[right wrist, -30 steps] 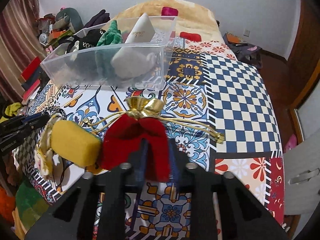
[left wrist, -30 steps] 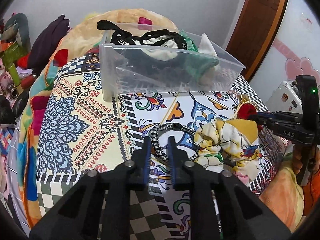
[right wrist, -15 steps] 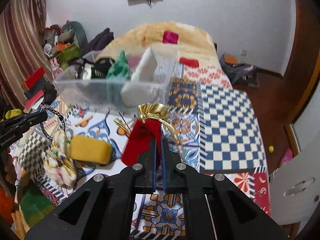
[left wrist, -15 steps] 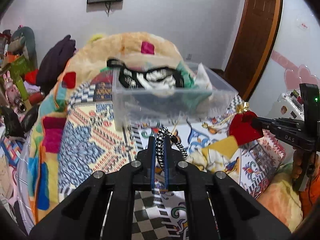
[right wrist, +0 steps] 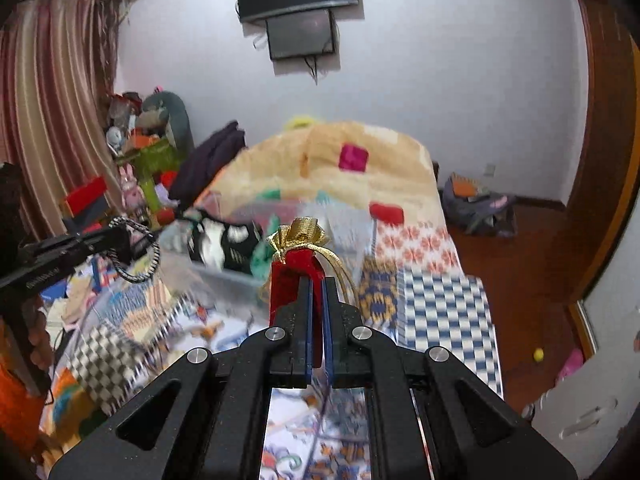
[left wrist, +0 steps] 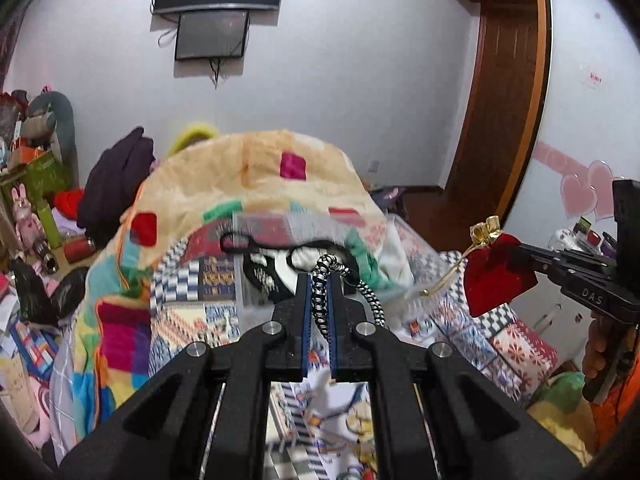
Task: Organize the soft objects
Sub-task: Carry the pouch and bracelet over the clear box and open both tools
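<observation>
My left claw (left wrist: 319, 308) is clenched on a black-and-white braided elastic hair band (left wrist: 325, 280), pinched low so that its loop stands up past the fingertips and one side droops off to the right. My right claw (right wrist: 316, 312) is clenched on a red velvet drawstring pouch with a gold gathered neck (right wrist: 296, 268); I grip it by the body, so the gold cords (right wrist: 340, 270) hang free and cannot snag between the blue pads. Both things are lifted clear of the patterned patchwork bed cover (right wrist: 440, 312) and carried in the air in front of the clear plastic storage bin (left wrist: 256, 296), which I judge to be where they belong, since it already holds a black-and-white garment (left wrist: 276, 264) and green cloth.

The left view shows the pouch from the side, hanging flat off the tip of the other claw with its gold bow uppermost, and the hand wrapped round that tool's handle. The right view gives what the left hides: the hair band as a whole dangling ring (right wrist: 136, 248) at the far left, and the open floor beside the bed. The bin is smeared with motion blur in both views, so I cannot tell how near its rim either thing is.
</observation>
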